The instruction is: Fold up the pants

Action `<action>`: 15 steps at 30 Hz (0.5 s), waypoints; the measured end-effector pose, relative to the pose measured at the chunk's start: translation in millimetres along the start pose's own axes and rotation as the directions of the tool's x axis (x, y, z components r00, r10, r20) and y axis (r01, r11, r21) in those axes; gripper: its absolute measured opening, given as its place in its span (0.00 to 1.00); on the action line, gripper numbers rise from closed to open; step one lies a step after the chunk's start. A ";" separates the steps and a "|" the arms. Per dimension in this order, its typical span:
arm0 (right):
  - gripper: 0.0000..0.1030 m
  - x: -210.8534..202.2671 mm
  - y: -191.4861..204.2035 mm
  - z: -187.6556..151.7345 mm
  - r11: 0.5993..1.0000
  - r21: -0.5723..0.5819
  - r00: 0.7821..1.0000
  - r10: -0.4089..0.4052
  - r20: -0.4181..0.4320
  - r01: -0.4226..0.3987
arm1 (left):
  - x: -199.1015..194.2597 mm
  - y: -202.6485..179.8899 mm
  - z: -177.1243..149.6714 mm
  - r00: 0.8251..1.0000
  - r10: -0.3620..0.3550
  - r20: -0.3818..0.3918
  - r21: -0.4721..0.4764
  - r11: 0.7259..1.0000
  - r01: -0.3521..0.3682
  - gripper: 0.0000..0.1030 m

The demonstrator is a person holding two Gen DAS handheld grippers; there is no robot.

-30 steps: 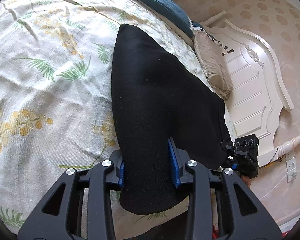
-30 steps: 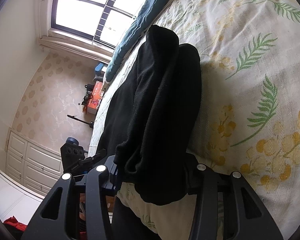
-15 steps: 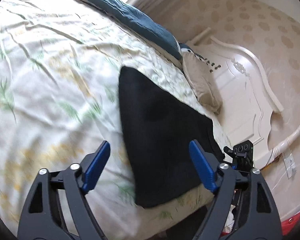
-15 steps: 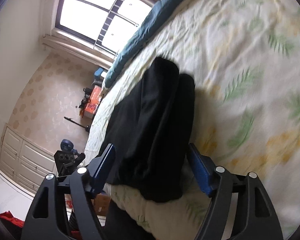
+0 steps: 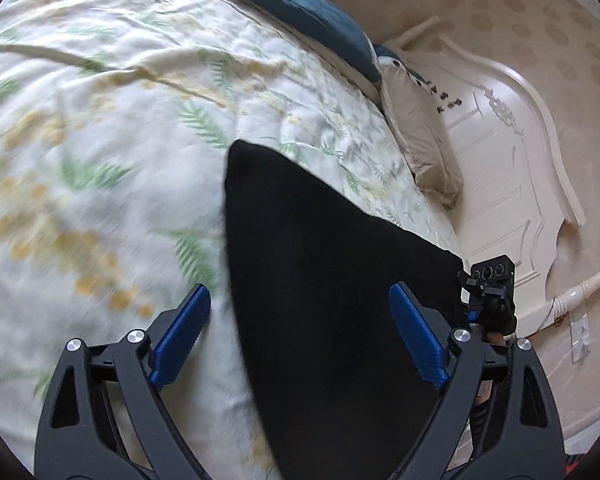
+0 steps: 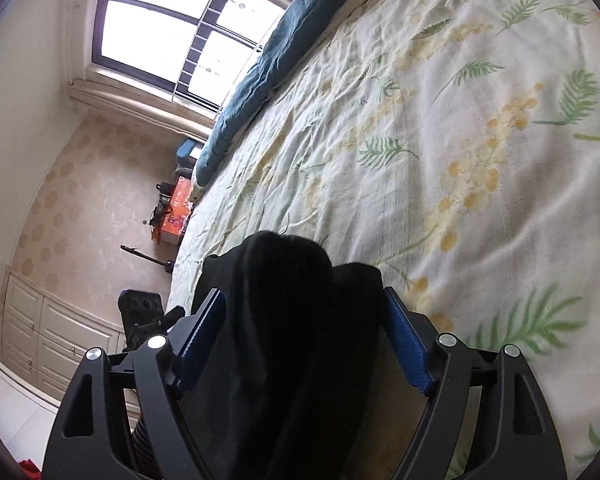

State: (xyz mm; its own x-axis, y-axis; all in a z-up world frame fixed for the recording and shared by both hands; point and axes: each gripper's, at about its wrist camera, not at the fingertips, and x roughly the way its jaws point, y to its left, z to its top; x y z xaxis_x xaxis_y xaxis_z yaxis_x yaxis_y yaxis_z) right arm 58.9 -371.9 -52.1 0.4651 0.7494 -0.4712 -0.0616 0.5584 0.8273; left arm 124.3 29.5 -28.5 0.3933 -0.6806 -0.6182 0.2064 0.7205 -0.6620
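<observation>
Black pants (image 5: 320, 280) lie folded on the floral bed sheet (image 5: 100, 160), near the bed's edge. My left gripper (image 5: 298, 292) hovers over their near end. Its jaws are opening and stand wide, one blue pad (image 5: 180, 332) over the sheet and the other over the cloth, neither pressing. In the right wrist view the pants (image 6: 292, 320) form a bunched double hump between the blue pads (image 6: 406, 344) of my right gripper (image 6: 302, 298). Those jaws are opening too, and the cloth nearly fills the gap without being pinched.
A dark blue duvet (image 5: 300, 4) runs along the far side of the bed, with a beige pillow (image 5: 424, 152) by the white headboard (image 5: 512, 184). Beyond the bed's edge are a window (image 6: 172, 28), an orange box (image 6: 176, 208) and white cabinets (image 6: 40, 336).
Both grippers were shut on the pants a second ago. Each has let go, spread its jaws wide and drawn back, and the pants now rest on the sheet.
</observation>
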 end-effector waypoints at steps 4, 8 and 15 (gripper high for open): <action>0.79 5.1 3.9 0.7 1.000 -0.019 1.000 0.010 0.001 -0.010 | 12.7 -1.5 7.1 1.000 -0.004 -0.022 0.001 1.000 0.004 0.89; 0.53 18.3 14.2 -1.6 0.997 -0.070 0.999 -0.034 -0.025 0.032 | 25.4 -9.5 7.3 0.996 0.070 -0.052 0.073 0.995 -0.066 0.59; 0.38 12.7 23.3 -2.3 0.994 -0.107 0.999 -0.026 0.034 0.030 | 13.7 -20.2 6.3 0.994 0.113 0.000 0.139 0.984 -0.112 0.26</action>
State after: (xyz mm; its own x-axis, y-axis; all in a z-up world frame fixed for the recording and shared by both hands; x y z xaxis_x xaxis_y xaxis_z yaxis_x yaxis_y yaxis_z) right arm 61.3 -348.5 -39.6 0.4967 0.7219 -0.4818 -0.1422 0.6153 0.7753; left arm 131.2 6.4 -20.9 0.4138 -0.5946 -0.6894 0.2835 0.8038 -0.5231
